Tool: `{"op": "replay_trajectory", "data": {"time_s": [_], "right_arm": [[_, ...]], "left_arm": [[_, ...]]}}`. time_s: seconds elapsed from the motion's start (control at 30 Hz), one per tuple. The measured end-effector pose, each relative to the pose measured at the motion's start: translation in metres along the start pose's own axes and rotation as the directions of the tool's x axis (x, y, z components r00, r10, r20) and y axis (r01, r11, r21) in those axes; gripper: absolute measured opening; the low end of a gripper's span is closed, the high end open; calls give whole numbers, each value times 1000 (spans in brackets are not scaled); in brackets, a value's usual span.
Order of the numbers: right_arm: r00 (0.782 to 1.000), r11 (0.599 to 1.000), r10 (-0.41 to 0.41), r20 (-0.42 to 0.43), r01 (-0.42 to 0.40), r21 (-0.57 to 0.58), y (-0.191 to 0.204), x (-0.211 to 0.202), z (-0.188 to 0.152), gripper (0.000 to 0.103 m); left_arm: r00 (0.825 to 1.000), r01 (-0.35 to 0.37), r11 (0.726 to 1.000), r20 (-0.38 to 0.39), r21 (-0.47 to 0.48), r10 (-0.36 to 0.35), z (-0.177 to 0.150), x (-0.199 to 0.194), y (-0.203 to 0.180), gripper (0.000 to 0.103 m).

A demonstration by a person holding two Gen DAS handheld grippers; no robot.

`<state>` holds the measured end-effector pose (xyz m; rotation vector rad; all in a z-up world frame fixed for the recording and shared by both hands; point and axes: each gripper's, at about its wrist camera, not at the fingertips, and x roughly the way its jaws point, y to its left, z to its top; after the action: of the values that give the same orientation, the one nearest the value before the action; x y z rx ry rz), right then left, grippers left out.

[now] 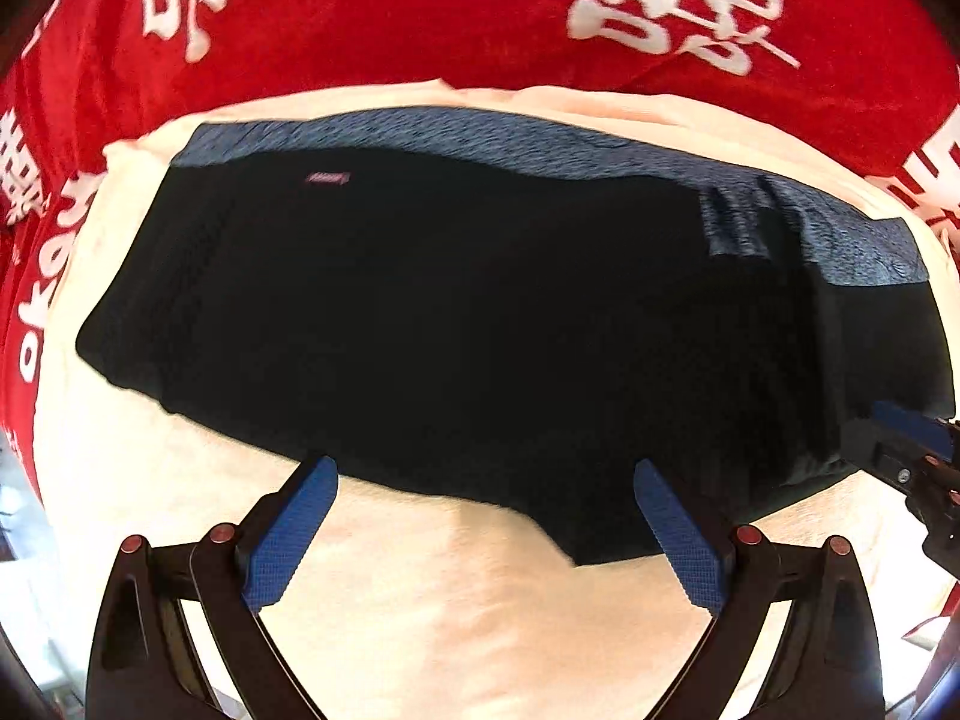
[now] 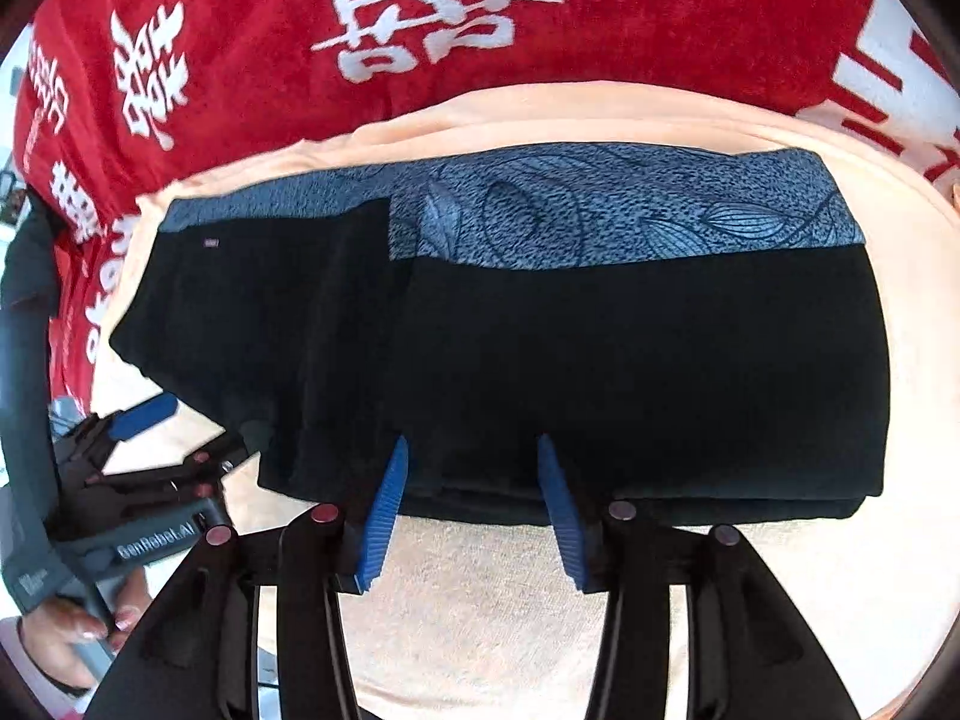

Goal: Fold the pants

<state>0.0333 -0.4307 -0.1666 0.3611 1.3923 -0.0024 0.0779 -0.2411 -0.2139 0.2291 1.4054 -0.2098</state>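
right wrist: pants [image 2: 540, 360] touching hand-held gripper [image 2: 474, 456].

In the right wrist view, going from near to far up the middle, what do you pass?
Right gripper → cream towel → black pants → blue patterned waistband → cream towel's far edge → red blanket with white characters.

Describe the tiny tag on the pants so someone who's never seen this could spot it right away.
Start at the red blanket with white characters, then the pale cream cloth lying on it. On that lie the black pants with a blue patterned band along the far edge. The tag is a small pinkish rectangle just below that band near its left end, the only light mark on the black.
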Motion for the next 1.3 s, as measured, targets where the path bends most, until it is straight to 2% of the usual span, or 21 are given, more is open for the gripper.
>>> {"op": "replay_trajectory", "data": {"time_s": [0.2, 0.43, 0.57, 0.67, 0.77, 0.93, 0.97, 1.03, 1.1, 1.17, 1.23, 1.27, 1.3], "right_arm": [[999, 999, -37, -13, 37, -35, 15, 0, 0, 50], [998, 995, -47, -44, 42, -92, 43, 9, -5, 50], [996, 994, -60, -62, 54, -97, 52, 12, -7, 54], [996, 997, -22, -85, 16, -77, 54, 13, -8, 54], [999, 995, -38, -36, 35, -94, 60, 0, -4, 54], [994, 992, -89, 65, 94, -89, 57, -12, 38, 54], [994, 994, -76, 75, 81, -69, 55, -11, 50, 53], [995, 997, -40, 95, 46, -57, 53, -6, 71, 48], [992, 993, -79, 97, 86, -77, 55, 6, 87, 40], [993, 996, -79, 85, 83, -42, 48, 19, 97, 38], [999, 1000, -11, 33, 11, 2, 43, 37, 98, 38], [998, 998, 50, -25, -50, 23, 43, 51, 96, 38], [999, 999, 42, -29, -42, 16, 47, 56, 92, 38]], "left_arm": [[1000, 3, 999, -4, -34, -3, -6, -1, 21, 101], [1000, 12, 997, -9, -73, -13, -12, 2, 43, 101], [1000, 13, 995, -12, -94, -14, -13, 3, 54, 101], [1000, 14, 994, -12, -107, -15, -13, 3, 60, 101], [1000, 14, 993, -7, -118, -15, -14, 1, 67, 101], [1000, 19, 991, -10, -132, -21, -14, 3, 75, 101], [1000, 22, 991, -10, -135, -23, -14, 3, 75, 101], [1000, 25, 990, -9, -136, -26, -15, 3, 75, 101], [1000, 26, 991, -11, -133, -27, -15, 3, 75, 101], [999, 29, 991, -11, -133, -31, -16, 4, 76, 101], [999, 27, 991, -13, -132, -29, -18, 5, 78, 101], [999, 26, 991, -17, -132, -29, -18, 6, 79, 101], [999, 26, 991, -20, -134, -29, -18, 7, 78, 101]]}}
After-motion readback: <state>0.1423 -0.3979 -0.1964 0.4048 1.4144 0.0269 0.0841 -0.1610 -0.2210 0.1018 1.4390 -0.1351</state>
